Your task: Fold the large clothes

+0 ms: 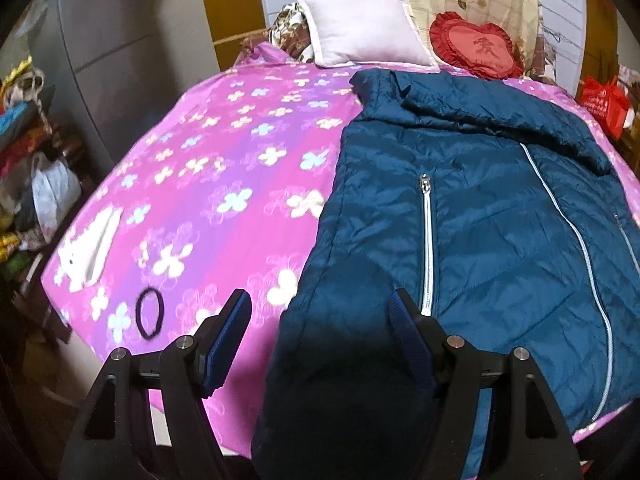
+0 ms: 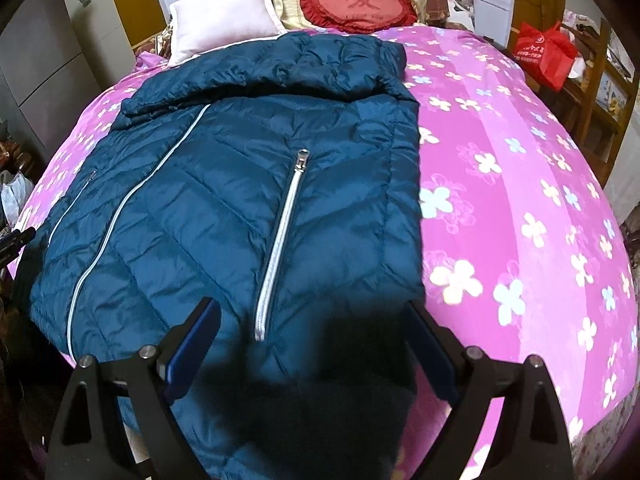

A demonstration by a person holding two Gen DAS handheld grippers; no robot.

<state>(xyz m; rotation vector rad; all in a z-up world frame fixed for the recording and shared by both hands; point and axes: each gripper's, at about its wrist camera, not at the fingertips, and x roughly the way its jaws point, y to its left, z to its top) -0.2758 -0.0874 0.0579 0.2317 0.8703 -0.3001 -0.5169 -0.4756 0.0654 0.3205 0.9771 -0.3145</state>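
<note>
A dark teal quilted puffer jacket (image 1: 480,208) lies front up on the pink flowered bedspread (image 1: 224,184), with a silver centre zip and silver pocket zips. Both sleeves look folded in, and its hood lies toward the pillows. It also shows in the right wrist view (image 2: 224,208). My left gripper (image 1: 320,312) is open and empty above the jacket's lower left hem corner. My right gripper (image 2: 314,320) is open and empty above the jacket's lower right hem, its right finger (image 2: 432,344) near the jacket's side edge.
A black hair tie (image 1: 150,312) and a white object (image 1: 90,252) lie on the bedspread to the left. A white pillow (image 1: 364,32) and red heart cushion (image 1: 474,46) sit at the head. A red bag (image 2: 546,54) stands at the right, clutter (image 1: 36,184) beside the bed's left.
</note>
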